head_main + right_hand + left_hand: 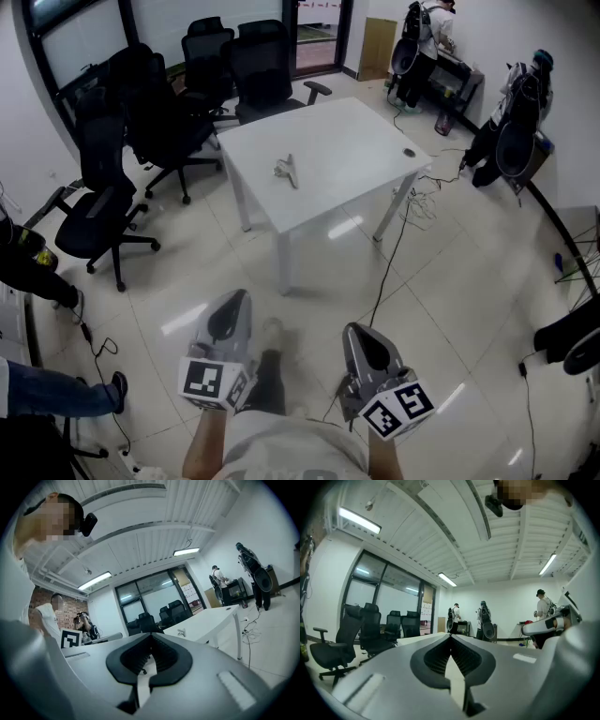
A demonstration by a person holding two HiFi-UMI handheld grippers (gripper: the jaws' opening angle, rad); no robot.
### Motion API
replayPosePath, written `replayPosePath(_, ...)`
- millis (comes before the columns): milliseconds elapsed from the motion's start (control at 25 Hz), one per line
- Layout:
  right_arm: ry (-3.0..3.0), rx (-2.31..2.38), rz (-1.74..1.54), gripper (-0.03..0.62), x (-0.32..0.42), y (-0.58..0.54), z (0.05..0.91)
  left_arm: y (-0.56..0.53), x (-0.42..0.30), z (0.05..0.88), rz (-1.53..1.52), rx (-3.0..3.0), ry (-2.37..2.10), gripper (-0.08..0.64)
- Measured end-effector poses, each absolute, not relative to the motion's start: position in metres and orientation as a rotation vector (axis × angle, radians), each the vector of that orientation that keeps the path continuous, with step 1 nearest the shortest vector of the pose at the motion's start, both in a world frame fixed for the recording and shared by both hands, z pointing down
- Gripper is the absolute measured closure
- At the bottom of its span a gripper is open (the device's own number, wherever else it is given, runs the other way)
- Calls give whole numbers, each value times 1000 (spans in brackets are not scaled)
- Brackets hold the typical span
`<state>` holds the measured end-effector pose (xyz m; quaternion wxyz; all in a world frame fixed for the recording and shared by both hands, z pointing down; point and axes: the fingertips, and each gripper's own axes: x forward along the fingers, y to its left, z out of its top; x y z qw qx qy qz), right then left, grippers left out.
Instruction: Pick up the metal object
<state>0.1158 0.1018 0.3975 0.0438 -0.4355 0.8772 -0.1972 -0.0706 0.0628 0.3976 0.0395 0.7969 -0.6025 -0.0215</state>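
Note:
The metal object (286,170), a small silvery piece, lies near the middle of the white table (352,131) well ahead of me. From the right gripper view the metal object (182,632) is a tiny shape on the far table (213,618). Both grippers are held low over the tiled floor, far short of the table. My left gripper (241,298) has its jaws together with nothing between them, and the left gripper (451,637) hides the object in its own view. The right gripper (352,331) is likewise shut and empty, as the right gripper (151,635) also shows in its own view.
Several black office chairs (169,112) crowd the table's left and far side. A small dark disc (409,153) lies at the table's right corner. A black cable (392,253) runs across the floor from there. A person (427,37) stands at the back right beside hanging gear (516,122).

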Motion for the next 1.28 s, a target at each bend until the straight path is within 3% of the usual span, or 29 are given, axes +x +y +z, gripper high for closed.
replayPosePath(520,2641,-1427,-407,580,54,-160,370,-202,-115,385,-121,2576,-1759,558)
replayPosePath(1000,2616,-1389,-544,580,51,-286,379,-318,-124,376,-13,2527,-1802,558)
replayPosePath(1280,2617,-1376,-536,580,67,-310,380,-361,-100,464,158,2379,-1696,555)
